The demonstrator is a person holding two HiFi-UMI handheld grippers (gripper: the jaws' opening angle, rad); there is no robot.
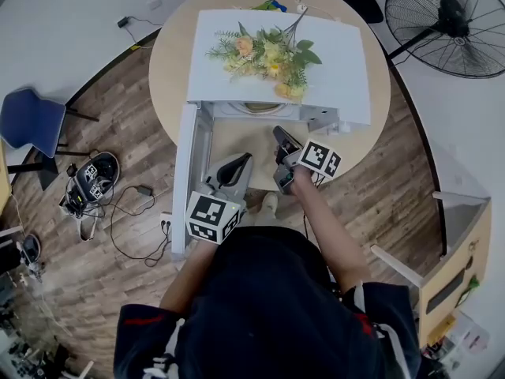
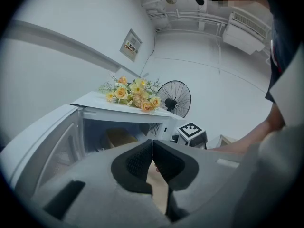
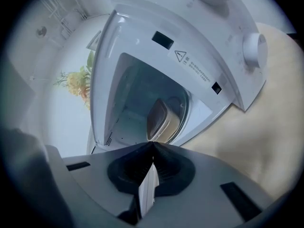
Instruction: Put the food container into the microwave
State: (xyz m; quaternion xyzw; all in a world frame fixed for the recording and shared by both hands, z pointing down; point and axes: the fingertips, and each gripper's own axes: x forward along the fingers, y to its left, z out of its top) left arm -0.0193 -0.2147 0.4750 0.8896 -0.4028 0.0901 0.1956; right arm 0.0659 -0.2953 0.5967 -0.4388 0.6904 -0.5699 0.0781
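Facing you: a round wooden table [image 1: 170, 69] fills the upper middle of the head view, on a wood-plank floor.
Microwave: a white microwave [image 1: 347, 61] sits on that table, its cavity turned toward you.
Fan: a black fan [image 1: 450, 22] stands at the upper right of the head view, off the table.
Door: the microwave door [image 1: 185, 172] is swung fully open – it runs down the left of centre in the head view, just beside your left gripper.
Flowers: a bunch of yellow and peach flowers [image 1: 268, 54] lies on the microwave's top.
Left gripper: your left gripper [image 1: 246, 159] hangs in front of the open cavity, lower centre of the head view; in the left gripper view its jaws [image 2: 152, 148] are pressed together with nothing between them.
Right gripper: your right gripper [image 1: 280, 135] is just right of the left one and nearer the opening; its jaws [image 3: 153, 148] are closed too, holding nothing.
Food container: the tan food container [image 3: 159, 120] already sits inside the microwave – at the centre of the right gripper view, apart from both grippers.
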